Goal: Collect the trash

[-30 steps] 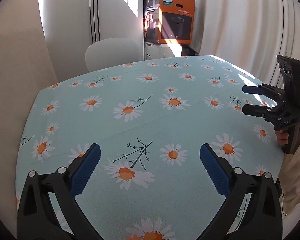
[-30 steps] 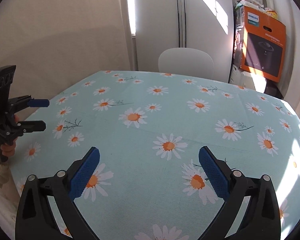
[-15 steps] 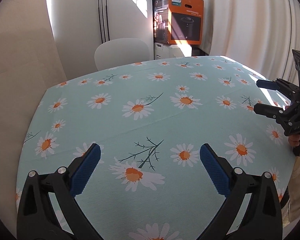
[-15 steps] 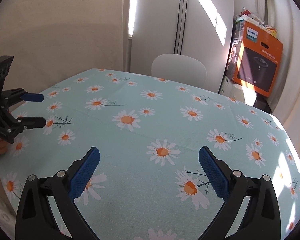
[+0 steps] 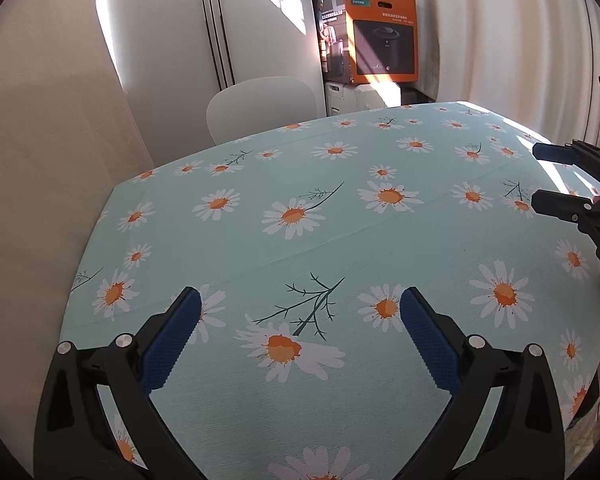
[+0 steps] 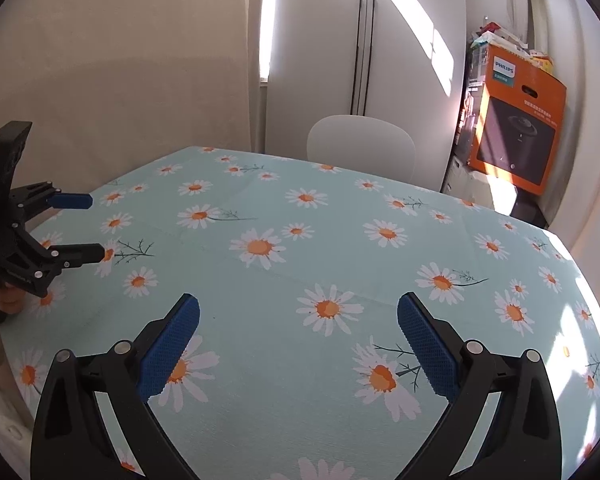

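My left gripper (image 5: pixel 300 320) is open and empty, held above the near part of a table with a light-blue daisy tablecloth (image 5: pixel 340 216). It also shows at the left edge of the right wrist view (image 6: pixel 94 224), open. My right gripper (image 6: pixel 298 328) is open and empty above the same tablecloth (image 6: pixel 340 248). It also shows at the right edge of the left wrist view (image 5: pixel 536 176), open. No trash shows on the table in either view.
A white chair (image 5: pixel 266 104) stands behind the table's far edge, also in the right wrist view (image 6: pixel 360 144). An orange Philips box (image 5: pixel 382 46) sits on stacked items in the back corner. Walls and a curtain (image 5: pixel 520 28) surround the table.
Both cameras have pulled back and tilted up a little, so more of the room shows. Both grippers stay open and empty.
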